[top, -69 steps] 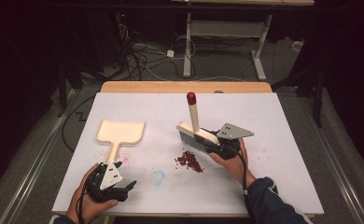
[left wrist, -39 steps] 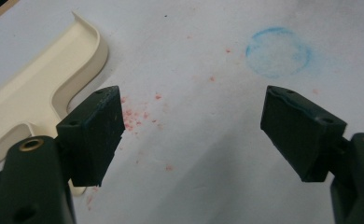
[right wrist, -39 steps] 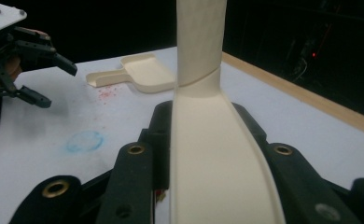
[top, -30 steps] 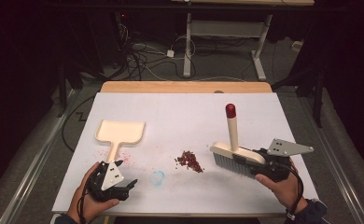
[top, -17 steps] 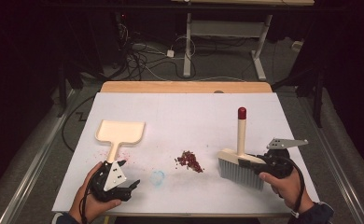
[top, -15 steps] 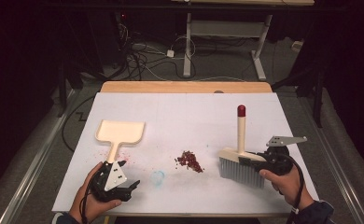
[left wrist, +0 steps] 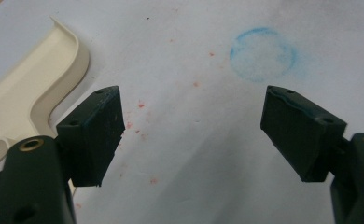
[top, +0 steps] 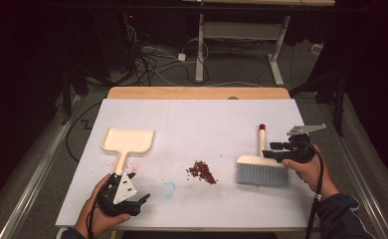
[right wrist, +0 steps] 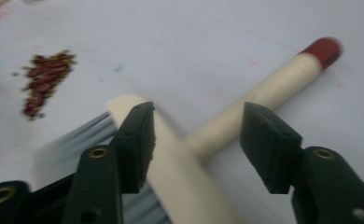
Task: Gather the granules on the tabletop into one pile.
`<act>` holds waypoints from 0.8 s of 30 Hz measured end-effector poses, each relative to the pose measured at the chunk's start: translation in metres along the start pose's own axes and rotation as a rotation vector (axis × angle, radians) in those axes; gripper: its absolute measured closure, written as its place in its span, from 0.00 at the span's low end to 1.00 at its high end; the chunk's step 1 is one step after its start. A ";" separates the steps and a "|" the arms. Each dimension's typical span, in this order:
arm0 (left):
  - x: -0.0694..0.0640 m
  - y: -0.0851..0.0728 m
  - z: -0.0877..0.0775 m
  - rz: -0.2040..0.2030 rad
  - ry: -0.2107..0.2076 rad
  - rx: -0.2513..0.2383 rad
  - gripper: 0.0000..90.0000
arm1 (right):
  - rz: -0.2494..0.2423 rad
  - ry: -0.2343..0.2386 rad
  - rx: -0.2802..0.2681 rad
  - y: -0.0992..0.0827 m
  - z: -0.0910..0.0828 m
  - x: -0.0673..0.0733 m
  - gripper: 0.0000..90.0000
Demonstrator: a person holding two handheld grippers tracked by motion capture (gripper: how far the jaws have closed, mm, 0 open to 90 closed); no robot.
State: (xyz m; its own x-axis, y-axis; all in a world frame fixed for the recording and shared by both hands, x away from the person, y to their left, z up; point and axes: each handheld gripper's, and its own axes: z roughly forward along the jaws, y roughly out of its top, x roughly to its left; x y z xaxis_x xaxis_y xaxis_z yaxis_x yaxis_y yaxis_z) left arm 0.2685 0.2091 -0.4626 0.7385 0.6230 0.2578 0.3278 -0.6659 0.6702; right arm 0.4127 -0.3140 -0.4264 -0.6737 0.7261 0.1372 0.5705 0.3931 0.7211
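Observation:
A cream hand brush (top: 261, 167) with grey bristles and a red-tipped handle (right wrist: 264, 95) lies on the white table at the right. My right gripper (top: 272, 149) is around the brush where the handle meets the head. Its jaws have just been opening, and in the right gripper view the right gripper (right wrist: 196, 126) has a gap on the handle side. A small pile of dark red crumbs (top: 202, 172) sits left of the brush. A cream dustpan (top: 130, 140) lies at the left. My left gripper (top: 132, 201) rests open near the dustpan's handle (left wrist: 26, 93), with nothing between its jaws.
A faint blue ring stain (top: 168, 189) marks the table between my left gripper and the crumbs, with red specks around it. The table's wooden back edge (top: 197, 92) borders a dark floor with cables and a desk frame.
My right hand carried the brush from the crumbs to the right and lowered it to the table. The handle tipped away from upright and the jaws parted. The left hand stayed still.

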 end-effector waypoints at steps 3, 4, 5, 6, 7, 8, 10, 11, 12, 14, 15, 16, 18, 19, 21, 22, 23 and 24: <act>-0.001 0.000 0.001 0.004 -0.002 0.005 0.23 | 0.011 -0.121 0.034 0.001 0.007 0.000 0.57; -0.001 0.001 0.001 0.008 -0.002 0.006 0.23 | 0.013 -0.148 0.047 0.001 0.011 0.000 0.58; -0.001 0.001 0.001 0.007 -0.002 0.007 0.23 | 0.013 -0.174 0.059 0.001 0.015 0.001 0.61; -0.001 0.001 0.001 0.012 -0.002 0.009 0.23 | 0.006 -0.202 0.076 0.001 0.020 0.002 0.64; -0.001 0.001 0.001 0.013 -0.003 0.008 0.23 | -0.007 -0.226 0.098 0.000 0.024 0.002 0.67; -0.001 0.001 0.002 0.014 -0.004 0.008 0.23 | -0.004 -0.252 0.100 0.000 0.028 0.002 0.69; -0.002 0.001 0.002 0.013 -0.007 0.008 0.23 | 0.009 -0.273 0.109 0.000 0.032 0.000 0.71; -0.002 0.001 0.002 0.016 -0.008 0.009 0.23 | 0.010 -0.276 0.107 0.000 0.034 -0.001 0.70; -0.002 0.002 0.002 0.016 -0.008 0.009 0.23 | 0.015 -0.278 0.105 0.000 0.035 -0.002 0.70; -0.001 0.002 0.002 0.017 -0.007 0.007 0.23 | 0.013 -0.290 0.112 0.000 0.038 -0.002 0.70; -0.001 0.002 0.002 0.016 -0.008 0.006 0.23 | 0.014 -0.292 0.112 0.000 0.040 -0.002 0.69; -0.001 0.001 0.002 0.016 -0.007 0.006 0.23 | 0.017 -0.293 0.116 0.000 0.040 -0.002 0.68; -0.001 0.001 0.002 0.015 -0.005 0.004 0.23 | 0.012 -0.307 0.117 0.000 0.040 -0.001 0.66; -0.001 0.001 0.001 0.014 -0.004 0.002 0.23 | 0.017 -0.303 0.111 0.000 0.039 -0.001 0.64; -0.001 0.001 0.001 0.010 -0.001 -0.002 0.23 | 0.017 -0.310 0.083 0.001 0.035 0.000 0.60; -0.001 0.001 0.000 0.007 0.002 -0.005 0.23 | 0.014 -0.309 0.062 0.002 0.033 0.001 0.60; 0.000 0.001 0.000 0.008 0.002 -0.004 0.23 | 0.010 -0.305 0.038 0.003 0.030 0.002 0.58; 0.000 0.001 0.000 0.004 0.004 -0.008 0.23 | 0.002 -0.301 0.008 0.004 0.026 0.005 0.56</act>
State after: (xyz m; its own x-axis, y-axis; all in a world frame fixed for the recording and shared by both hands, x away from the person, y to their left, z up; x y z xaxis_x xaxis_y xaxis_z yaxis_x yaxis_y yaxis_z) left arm 0.2689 0.2082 -0.4615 0.7374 0.6221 0.2631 0.3201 -0.6649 0.6749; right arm 0.4243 -0.2942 -0.4407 -0.5042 0.8608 -0.0696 0.5759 0.3952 0.7156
